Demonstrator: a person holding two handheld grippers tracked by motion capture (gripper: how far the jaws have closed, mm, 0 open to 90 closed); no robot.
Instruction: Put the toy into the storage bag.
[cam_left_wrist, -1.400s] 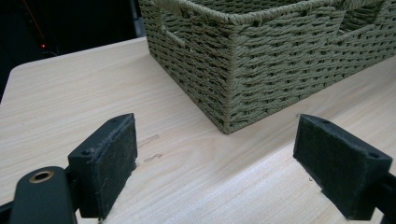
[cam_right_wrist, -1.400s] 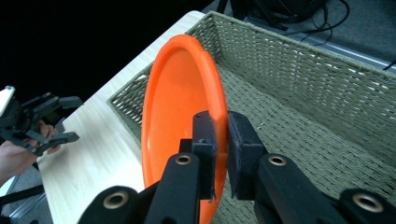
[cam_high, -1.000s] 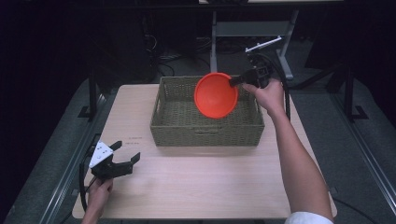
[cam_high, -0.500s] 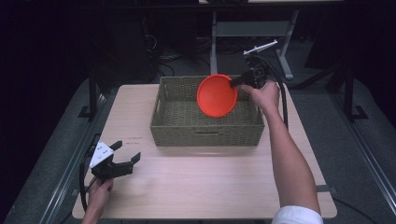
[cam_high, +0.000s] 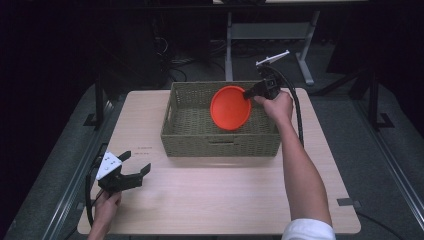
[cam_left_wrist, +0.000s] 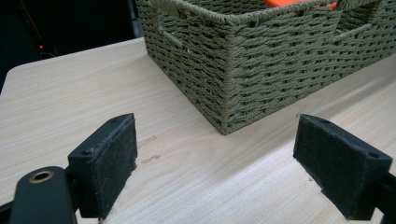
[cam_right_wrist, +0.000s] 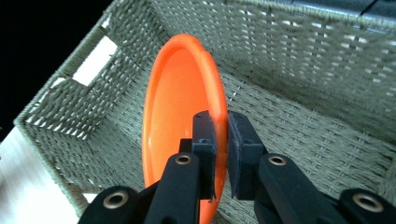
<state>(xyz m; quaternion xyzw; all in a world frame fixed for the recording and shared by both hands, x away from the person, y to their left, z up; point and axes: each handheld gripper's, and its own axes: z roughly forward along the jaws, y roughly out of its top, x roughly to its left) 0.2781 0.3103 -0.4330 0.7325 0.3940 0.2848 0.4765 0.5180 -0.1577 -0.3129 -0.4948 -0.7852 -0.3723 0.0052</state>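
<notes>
An orange plate (cam_high: 230, 107) hangs on edge inside the woven olive basket (cam_high: 175, 127), tilted so its face looks toward the camera. My right gripper (cam_high: 247, 94) is shut on the plate's right rim. Seen from the right gripper view, both black pads (cam_right_wrist: 204, 135) pinch the orange plate (cam_right_wrist: 177, 112) rim above the basket's floor (cam_right_wrist: 299, 135). My left gripper (cam_high: 136, 165) rests low at the table's front left, open, with nothing between its jaws. In the left gripper view its pads (cam_left_wrist: 109, 156) stand wide apart, facing the basket's near corner (cam_left_wrist: 229, 79).
The light wooden table (cam_high: 220, 200) has free surface in front of the basket and on both sides of it. A metal stand (cam_high: 232, 47) and cables sit on the dark floor behind the table.
My right gripper has lowered the orange plate deeper into the basket. The left gripper has stayed where it was.
</notes>
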